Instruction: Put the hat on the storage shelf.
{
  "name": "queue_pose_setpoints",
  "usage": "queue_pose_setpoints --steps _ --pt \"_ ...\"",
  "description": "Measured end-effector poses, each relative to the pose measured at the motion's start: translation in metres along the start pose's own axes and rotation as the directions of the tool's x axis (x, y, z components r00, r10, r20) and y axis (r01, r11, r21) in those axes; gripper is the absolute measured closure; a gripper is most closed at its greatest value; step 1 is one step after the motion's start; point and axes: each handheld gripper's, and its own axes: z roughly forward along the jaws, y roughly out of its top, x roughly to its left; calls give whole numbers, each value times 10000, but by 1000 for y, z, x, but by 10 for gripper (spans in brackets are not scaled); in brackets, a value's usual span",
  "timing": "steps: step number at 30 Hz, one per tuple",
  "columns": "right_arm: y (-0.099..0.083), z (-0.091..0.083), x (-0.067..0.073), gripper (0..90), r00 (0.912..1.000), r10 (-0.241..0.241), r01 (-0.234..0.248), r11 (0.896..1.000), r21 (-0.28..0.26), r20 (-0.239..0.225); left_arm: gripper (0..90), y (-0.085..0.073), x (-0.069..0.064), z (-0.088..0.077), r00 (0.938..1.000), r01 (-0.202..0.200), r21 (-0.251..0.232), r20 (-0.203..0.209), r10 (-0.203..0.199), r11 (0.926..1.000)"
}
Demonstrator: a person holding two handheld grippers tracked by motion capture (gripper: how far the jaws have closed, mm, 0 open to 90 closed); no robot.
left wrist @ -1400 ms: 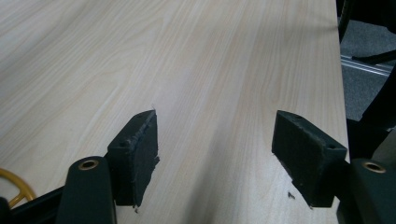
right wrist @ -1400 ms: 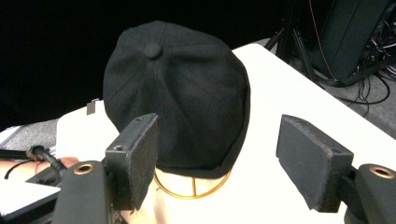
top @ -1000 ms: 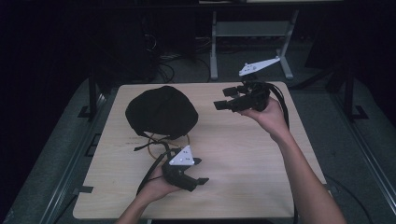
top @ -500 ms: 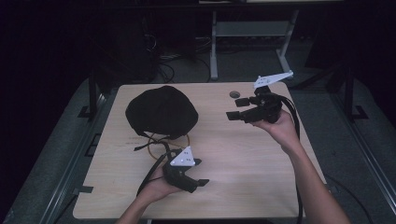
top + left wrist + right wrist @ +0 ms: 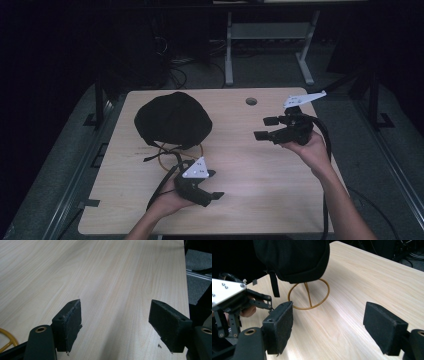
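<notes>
Item: round black fabric cap (image 5: 172,120) on thin yellow wire stand (image 5: 309,296), stem top hidden, at ten o'clock; my right gripper (image 5: 264,128) has just widened its jaws, empty, and my left gripper (image 5: 216,185) likewise stands apart.

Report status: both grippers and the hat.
Left gripper open, empty, near edge. Right gripper open, empty, facing the hat. Hat on its wire stand, untouched. Nothing between.

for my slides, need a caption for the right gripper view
Open right gripper faces a black cap on its gold wire stand.
</notes>
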Motion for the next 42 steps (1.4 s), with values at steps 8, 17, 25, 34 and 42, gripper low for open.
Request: queue_pose_setpoints --steps 8,17,25,34,42 --pt "-21 -6 -5 235 9996 271 -271 9996 14 58 260 0 -1 2 10000 -19 67 35 19 10000" --pt "-42 -12 -10 232 9984 562 -562 9984 -11 68 260 0 -1 3 10000 9 95 42 -10 10000" --pt "-55 -16 -9 226 9977 665 -665 9978 55 93 256 0 -2 3 10000 -26 170 23 26 9999" --pt "-74 -18 -6 219 9969 784 -787 9965 272 89 255 -1 -3 3 10000 79 145 53 -80 9999" --pt "-90 -25 -3 219 9951 983 -986 9947 279 144 254 -1 -3 5 9999 97 164 66 -99 9998"
